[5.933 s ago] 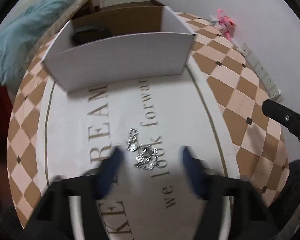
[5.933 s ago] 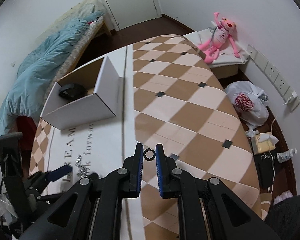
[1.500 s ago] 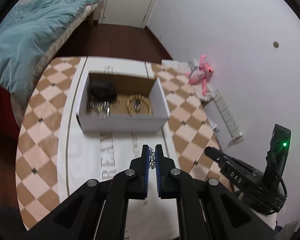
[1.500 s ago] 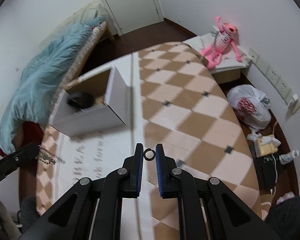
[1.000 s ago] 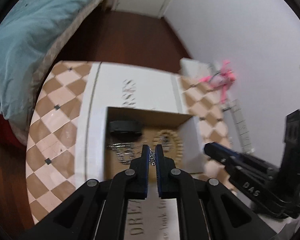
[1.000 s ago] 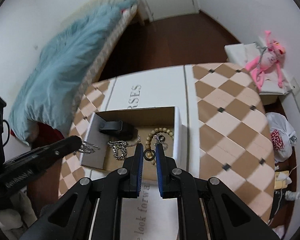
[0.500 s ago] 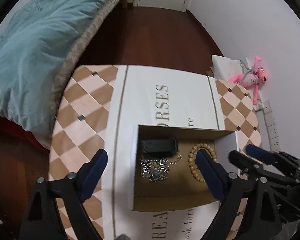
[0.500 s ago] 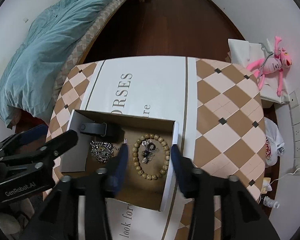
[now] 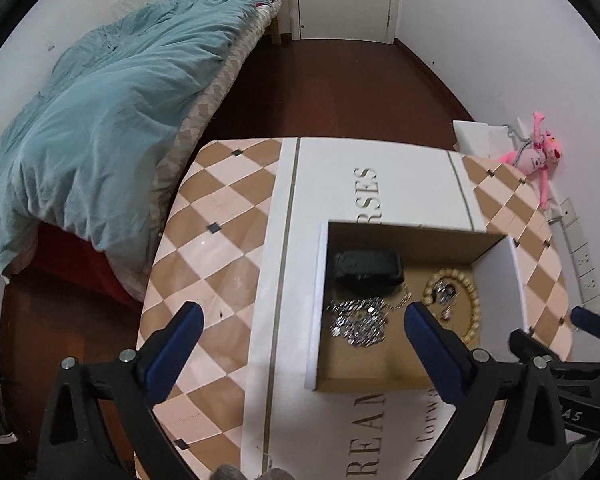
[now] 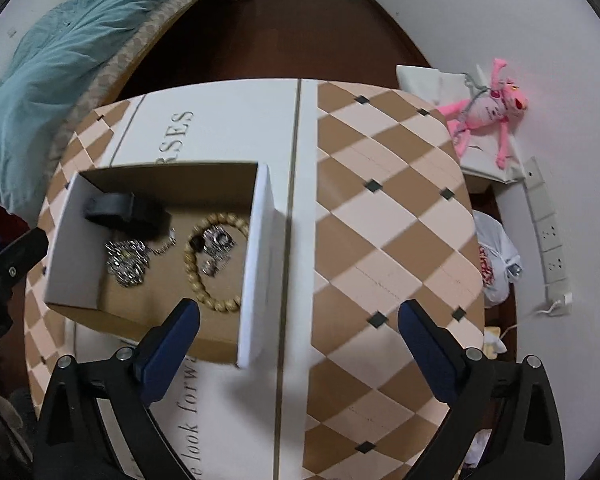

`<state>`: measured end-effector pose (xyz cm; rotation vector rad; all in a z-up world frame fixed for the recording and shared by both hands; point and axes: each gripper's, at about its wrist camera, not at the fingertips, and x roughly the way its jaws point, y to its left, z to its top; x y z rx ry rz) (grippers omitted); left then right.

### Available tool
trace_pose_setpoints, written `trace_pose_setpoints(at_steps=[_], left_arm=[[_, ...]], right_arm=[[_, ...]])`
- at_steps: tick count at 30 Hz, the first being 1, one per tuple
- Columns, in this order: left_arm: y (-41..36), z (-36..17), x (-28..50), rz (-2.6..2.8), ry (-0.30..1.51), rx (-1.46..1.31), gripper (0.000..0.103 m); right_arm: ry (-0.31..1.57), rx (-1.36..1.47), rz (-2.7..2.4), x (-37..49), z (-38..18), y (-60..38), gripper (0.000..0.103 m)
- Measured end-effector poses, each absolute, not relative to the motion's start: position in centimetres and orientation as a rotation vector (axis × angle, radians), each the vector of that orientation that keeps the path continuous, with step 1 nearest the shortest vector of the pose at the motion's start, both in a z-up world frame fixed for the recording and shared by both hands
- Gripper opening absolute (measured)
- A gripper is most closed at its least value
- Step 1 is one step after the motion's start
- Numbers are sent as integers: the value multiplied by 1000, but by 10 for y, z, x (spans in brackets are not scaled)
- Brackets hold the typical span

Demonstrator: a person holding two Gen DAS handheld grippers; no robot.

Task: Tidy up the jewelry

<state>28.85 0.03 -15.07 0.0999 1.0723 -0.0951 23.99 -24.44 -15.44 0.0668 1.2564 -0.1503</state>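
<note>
I hold both claws above the table (image 10: 380,208), pointing steeply down at it. My left gripper (image 9: 300,320) has its jaws opening, spread wide with nothing between the blue pads; my right gripper (image 10: 298,318) is opening too, equally wide and empty.

The table carries a cloth of tan and pale diamonds with small dark squares at the corners, and a broad white band with grey lettering runs down its middle. On that band sits the open cardboard box (image 10: 260,240), white outside and brown inside. The jewelry lies on its floor: a black band (image 10: 120,210) at the far side, a silver chain necklace (image 10: 126,260) heaped just in front of it, and beside that a ring of wooden beads (image 10: 204,280) with small silver pieces (image 10: 216,242) and a small dark ring (image 10: 196,243) inside its loop. In the left wrist view the same box (image 9: 320,300) lies under my right finger.

Around the table the floor (image 9: 320,100) is dark reddish wood. A bed with a rumpled teal duvet (image 9: 100,120) stands to the left, a white door (image 9: 344,0) at the far wall. On the right a pink plush toy (image 10: 484,116) lies on a white cushion, near wall sockets (image 10: 548,236) and a tied plastic bag (image 10: 496,256).
</note>
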Motion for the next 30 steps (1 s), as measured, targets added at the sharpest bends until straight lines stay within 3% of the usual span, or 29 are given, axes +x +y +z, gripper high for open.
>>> trace_pose_setpoints(at_steps=[13, 30], left_arm=[[10, -129, 244, -78, 1020, 99, 103], [17, -13, 124, -144, 775, 88, 103]], right_arm=[[1121, 70, -187, 195, -102, -232, 101], [837, 59, -249, 62, 19, -220, 101]])
